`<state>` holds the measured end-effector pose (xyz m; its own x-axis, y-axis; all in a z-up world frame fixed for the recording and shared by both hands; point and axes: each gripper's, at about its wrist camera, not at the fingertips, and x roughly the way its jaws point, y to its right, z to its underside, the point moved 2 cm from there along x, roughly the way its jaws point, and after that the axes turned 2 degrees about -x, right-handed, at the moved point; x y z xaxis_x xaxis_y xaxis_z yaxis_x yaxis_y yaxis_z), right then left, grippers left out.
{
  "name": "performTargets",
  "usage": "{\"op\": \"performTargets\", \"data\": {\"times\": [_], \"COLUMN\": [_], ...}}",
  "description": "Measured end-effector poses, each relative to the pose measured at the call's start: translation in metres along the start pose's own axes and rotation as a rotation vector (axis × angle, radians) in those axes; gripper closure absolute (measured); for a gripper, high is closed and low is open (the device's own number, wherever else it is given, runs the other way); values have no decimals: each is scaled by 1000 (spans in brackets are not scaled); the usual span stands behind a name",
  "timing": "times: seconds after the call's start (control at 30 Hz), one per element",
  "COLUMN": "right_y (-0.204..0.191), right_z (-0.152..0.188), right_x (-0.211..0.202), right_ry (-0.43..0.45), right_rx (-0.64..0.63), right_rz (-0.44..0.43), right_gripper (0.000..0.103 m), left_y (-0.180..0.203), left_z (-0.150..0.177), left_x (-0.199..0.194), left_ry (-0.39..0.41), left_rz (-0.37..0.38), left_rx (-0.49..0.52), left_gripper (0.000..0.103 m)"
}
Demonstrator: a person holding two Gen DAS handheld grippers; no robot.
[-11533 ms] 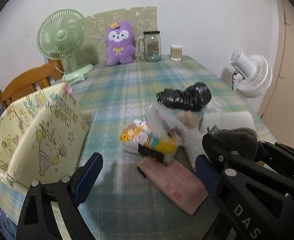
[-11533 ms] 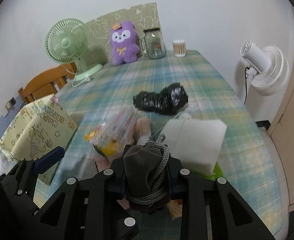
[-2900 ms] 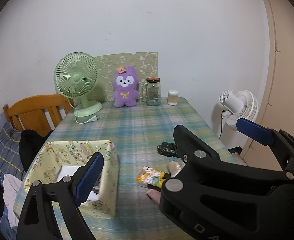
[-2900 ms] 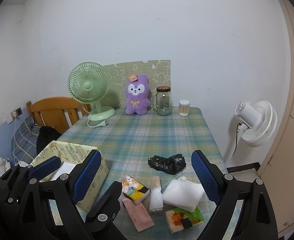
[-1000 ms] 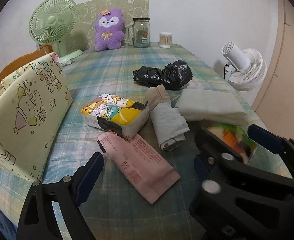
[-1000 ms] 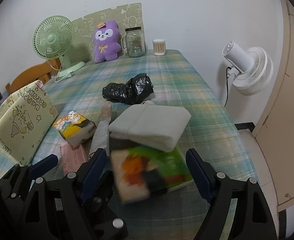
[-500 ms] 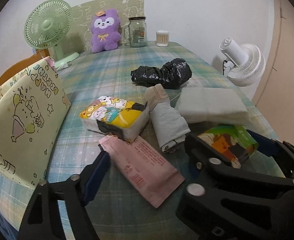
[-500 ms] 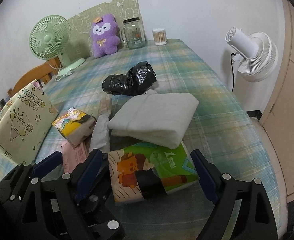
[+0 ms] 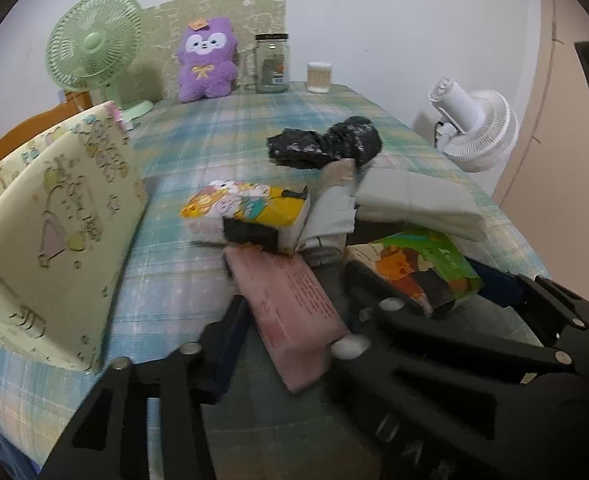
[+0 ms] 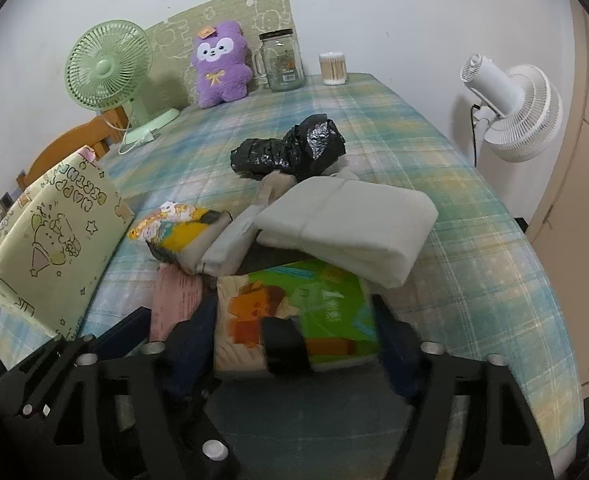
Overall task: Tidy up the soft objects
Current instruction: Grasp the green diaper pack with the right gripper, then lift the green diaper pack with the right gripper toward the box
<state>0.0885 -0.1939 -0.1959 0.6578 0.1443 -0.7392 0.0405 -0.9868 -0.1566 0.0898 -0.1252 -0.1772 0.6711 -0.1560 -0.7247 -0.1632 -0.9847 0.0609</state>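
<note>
My left gripper (image 9: 294, 328) is closing its jaws on a flat pink tissue pack (image 9: 290, 300) at the table's near edge, and its left pad touches the pack's side. Its right finger is partly hidden behind the other tool. To the right, my right gripper (image 10: 294, 340) is closing on a green cartoon tissue pack (image 10: 314, 304), with a pad against each side. Behind them lie a yellow cartoon tissue pack (image 9: 246, 204), a rolled grey cloth (image 9: 330, 216), a folded white cloth (image 10: 346, 224) and a crumpled black bag (image 10: 290, 152).
A pale yellow fabric box (image 9: 54, 220) stands at the left. At the table's far end are a purple plush (image 9: 206, 64), a green fan (image 9: 94, 44), a glass jar (image 9: 272, 64) and a cotton swab tub (image 9: 319, 76). A white fan (image 9: 474, 128) stands beyond the right edge.
Both pairs of jaws have narrowed. The left fingers now flank the pink pack, and the right fingers have closed in on the green pack, which looks slightly squeezed.
</note>
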Motion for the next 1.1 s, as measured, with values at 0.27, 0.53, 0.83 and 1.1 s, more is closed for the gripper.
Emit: {"op": "performTargets", "data": {"times": [0.27,0.53,0.83,1.1], "right_y": [-8,-16,-22,-25], "right_z": [6,8,1,-15], "right_x": [-6,-20,-42,-61], "right_ry": [-14,5,48,86], "right_rx": [16,15,9,16], "right_rz": [0,-11,-13,-10], "right_gripper": [32,33,33,33], "left_y": [-8,-12,-13,-11], "left_z": [6,9,3,-13], "left_x": [-8,-22,-44,-63], "left_ry": [-8,2,45,73], "left_rz": [5,8,11,14], "left_rx": [-11,-16,-20,-16], "left_gripper": [58,59,60,60]}}
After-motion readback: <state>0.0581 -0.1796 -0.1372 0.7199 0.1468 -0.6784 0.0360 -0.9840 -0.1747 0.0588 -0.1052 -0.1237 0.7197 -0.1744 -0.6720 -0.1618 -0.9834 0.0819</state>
